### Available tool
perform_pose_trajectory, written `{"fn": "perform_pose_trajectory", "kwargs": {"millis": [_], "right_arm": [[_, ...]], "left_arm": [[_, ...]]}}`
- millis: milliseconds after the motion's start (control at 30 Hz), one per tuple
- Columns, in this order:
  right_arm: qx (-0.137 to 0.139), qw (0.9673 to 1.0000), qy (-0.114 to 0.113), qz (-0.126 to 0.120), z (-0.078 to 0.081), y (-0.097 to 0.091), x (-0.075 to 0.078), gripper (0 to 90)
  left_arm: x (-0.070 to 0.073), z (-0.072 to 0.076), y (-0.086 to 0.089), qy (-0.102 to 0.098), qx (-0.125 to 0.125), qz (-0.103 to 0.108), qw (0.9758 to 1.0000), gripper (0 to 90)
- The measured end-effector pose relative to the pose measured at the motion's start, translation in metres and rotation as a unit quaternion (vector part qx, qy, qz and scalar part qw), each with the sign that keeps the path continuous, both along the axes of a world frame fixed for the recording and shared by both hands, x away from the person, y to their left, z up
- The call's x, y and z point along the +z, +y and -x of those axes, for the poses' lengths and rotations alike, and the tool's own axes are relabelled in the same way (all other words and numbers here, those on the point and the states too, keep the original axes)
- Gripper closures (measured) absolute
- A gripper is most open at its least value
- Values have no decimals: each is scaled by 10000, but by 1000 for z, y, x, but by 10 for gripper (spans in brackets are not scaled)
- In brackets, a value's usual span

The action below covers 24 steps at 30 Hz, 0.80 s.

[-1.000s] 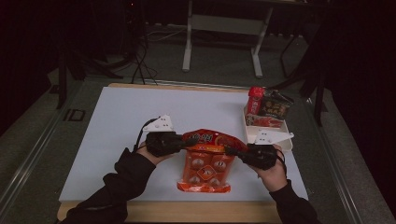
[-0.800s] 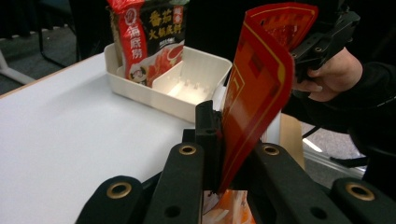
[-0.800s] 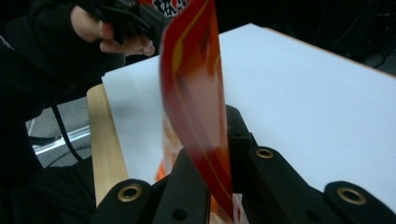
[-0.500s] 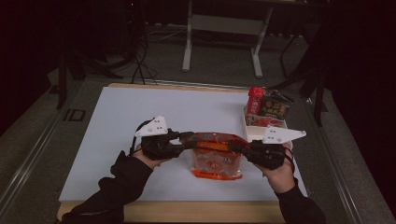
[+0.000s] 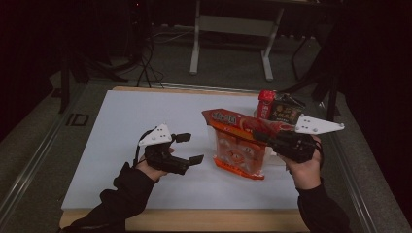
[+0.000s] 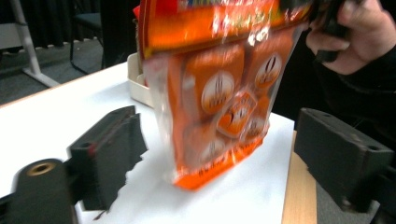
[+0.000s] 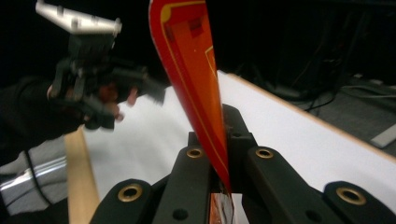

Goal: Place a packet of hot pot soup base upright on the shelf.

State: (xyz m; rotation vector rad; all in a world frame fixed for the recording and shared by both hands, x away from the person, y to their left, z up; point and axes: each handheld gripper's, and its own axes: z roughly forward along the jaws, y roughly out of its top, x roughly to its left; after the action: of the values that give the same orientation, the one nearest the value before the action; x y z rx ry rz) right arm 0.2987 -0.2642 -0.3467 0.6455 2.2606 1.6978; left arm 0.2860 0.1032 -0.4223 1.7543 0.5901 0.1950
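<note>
While the white worktop [image 5: 121,131] lies broad and mostly bare, the orange snack bag [image 5: 240,145] serves as the landmark here: it hangs upright over the worktop's right half, its bottom edge low over the sheet, though whether it touches cannot be told. As a judgement, the lift is partly done: the bag is up off its flat side and carried by one claw alone, and what is left seems to be moving it somewhere and setting it down, perhaps toward the tray; no destination is certain. Right of the bag, the right claw [image 5: 262,137] is clamped on the bag's red top seam, and the right gripper view shows that seam pinched tight between its jaws [image 7: 212,140]. Left of the bag, the left claw [image 5: 189,149] has just been opening; its jaws stand wide with nothing between them, apart from the bag, which the left gripper view shows a little way ahead [image 6: 219,93]. Behind the bag, near the worktop's right edge, sits a small white tray [image 5: 284,131] with a red canister [image 5: 266,103] and a dark carton [image 5: 285,111], so room is tight on that side. Left of the bag and in front of it the sheet is open, with the wooden front edge [image 5: 194,219] close to the person's sleeves.
</note>
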Motion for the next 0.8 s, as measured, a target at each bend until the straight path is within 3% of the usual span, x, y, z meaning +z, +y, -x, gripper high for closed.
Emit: {"fn": "perform_pose_trajectory", "kwargs": {"millis": [100, 333, 533, 700, 800], "right_arm": [[-93, 9999, -101, -95, -1, -6, 8, 900], [-309, 9989, -282, -232, -6, -23, 30, 900], [-570, 9972, -354, -344, -15, -42, 45, 900], [-817, 9952, -373, -392, -24, -59, 52, 900], [-975, 9938, -349, -403, -29, -68, 52, 900]], "left_arm": [[-9, 4, 1, 102, 54, -146, 9998, 83], [-25, 13, 13, 272, 164, -332, 9989, 77], [-40, 20, 27, 474, 244, -275, 9982, 74], [-52, 23, 38, 664, 436, -130, 9968, 40], [-58, 24, 41, 743, 479, -153, 9960, 27]]}}
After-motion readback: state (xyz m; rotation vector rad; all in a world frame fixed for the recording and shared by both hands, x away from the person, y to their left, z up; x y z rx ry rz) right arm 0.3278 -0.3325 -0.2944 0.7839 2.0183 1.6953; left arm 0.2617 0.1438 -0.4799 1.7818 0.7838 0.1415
